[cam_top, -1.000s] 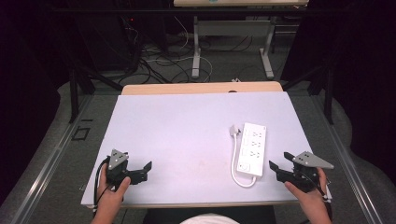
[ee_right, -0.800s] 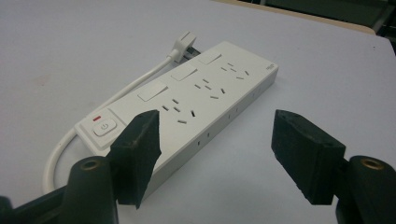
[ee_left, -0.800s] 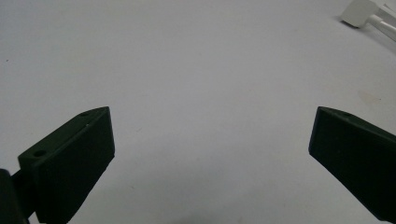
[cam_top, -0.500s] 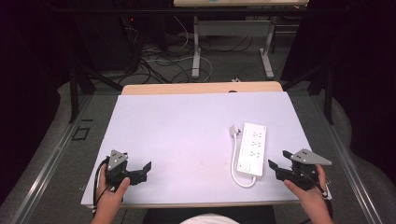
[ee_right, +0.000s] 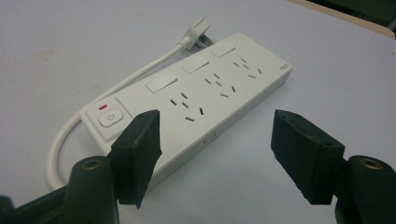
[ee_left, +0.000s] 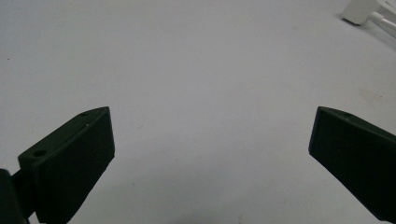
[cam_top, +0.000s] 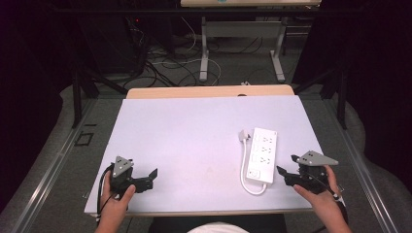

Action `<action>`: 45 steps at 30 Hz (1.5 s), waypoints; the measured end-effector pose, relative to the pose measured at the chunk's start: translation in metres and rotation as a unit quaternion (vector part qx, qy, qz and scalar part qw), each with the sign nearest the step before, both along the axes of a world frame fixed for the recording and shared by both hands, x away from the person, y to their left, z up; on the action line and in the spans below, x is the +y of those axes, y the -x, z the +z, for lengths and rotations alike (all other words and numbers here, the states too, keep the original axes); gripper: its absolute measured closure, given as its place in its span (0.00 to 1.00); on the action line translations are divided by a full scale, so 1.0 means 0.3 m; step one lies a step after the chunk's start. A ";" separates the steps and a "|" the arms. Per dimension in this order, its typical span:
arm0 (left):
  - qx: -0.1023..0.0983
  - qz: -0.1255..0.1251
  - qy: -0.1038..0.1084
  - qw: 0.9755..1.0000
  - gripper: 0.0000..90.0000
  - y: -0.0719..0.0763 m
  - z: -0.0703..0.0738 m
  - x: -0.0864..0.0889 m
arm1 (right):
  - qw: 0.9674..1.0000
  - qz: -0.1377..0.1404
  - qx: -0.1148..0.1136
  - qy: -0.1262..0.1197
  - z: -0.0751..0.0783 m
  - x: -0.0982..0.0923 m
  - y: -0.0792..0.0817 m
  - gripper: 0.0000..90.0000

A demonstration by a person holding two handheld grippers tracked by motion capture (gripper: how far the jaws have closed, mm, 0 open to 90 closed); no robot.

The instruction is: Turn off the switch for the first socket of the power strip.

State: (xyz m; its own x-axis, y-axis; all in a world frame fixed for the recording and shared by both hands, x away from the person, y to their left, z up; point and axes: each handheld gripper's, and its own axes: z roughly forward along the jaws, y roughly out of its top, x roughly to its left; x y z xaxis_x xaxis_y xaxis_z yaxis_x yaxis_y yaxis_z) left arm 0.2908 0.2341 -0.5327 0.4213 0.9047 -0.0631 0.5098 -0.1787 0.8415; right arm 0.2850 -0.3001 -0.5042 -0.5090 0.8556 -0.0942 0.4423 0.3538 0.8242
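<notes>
A white power strip (cam_top: pixel 261 155) lies on the white table (cam_top: pixel 194 131) at the right, its plug (cam_top: pixel 243 134) at the far left corner and its short cable (cam_top: pixel 245 178) looping round the near end. My right gripper (cam_top: pixel 286 165) stands open just right of the strip's near end and points at it. In the right gripper view the strip (ee_right: pixel 210 84) lies close ahead of the open right gripper (ee_right: pixel 215 126), with nothing between the pads. My left gripper (cam_top: pixel 151 178) rests open at the front left, far from the strip. Bare table lies between the fingers of the left gripper (ee_left: pixel 210 135).
The strip has a power button (ee_right: pixel 109 117) with a red light at its near end and several sockets. A wooden edge (cam_top: pixel 209 91) borders the table's far side. Cables (cam_top: pixel 165 63) and desk legs stand on the floor beyond.
</notes>
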 end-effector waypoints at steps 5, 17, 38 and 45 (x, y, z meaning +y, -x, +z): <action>0.001 0.000 -0.001 1.000 0.00 0.000 0.000 0.000 | 1.000 0.010 0.007 0.012 0.007 -0.001 -0.013 0.36; 0.001 -0.001 0.000 1.000 0.00 0.001 0.000 -0.001 | 0.999 0.019 0.035 0.034 0.021 0.012 -0.035 0.37; 0.003 -0.002 -0.001 1.000 0.00 0.001 -0.001 -0.002 | 0.994 0.036 0.068 0.072 0.058 0.046 -0.085 0.37; 0.003 -0.002 -0.001 1.000 0.00 0.000 -0.001 -0.002 | 0.994 0.038 0.070 0.075 0.071 0.061 -0.108 0.37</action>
State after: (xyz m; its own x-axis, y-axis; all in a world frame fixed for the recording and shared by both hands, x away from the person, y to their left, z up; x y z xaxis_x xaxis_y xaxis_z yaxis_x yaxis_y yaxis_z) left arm 0.2907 0.2336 -0.5329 0.4251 0.9029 -0.0643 0.5143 -0.1825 0.8380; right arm 0.3175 -0.2819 -0.4827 -0.5882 0.7961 -0.1420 0.5169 0.5052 0.6911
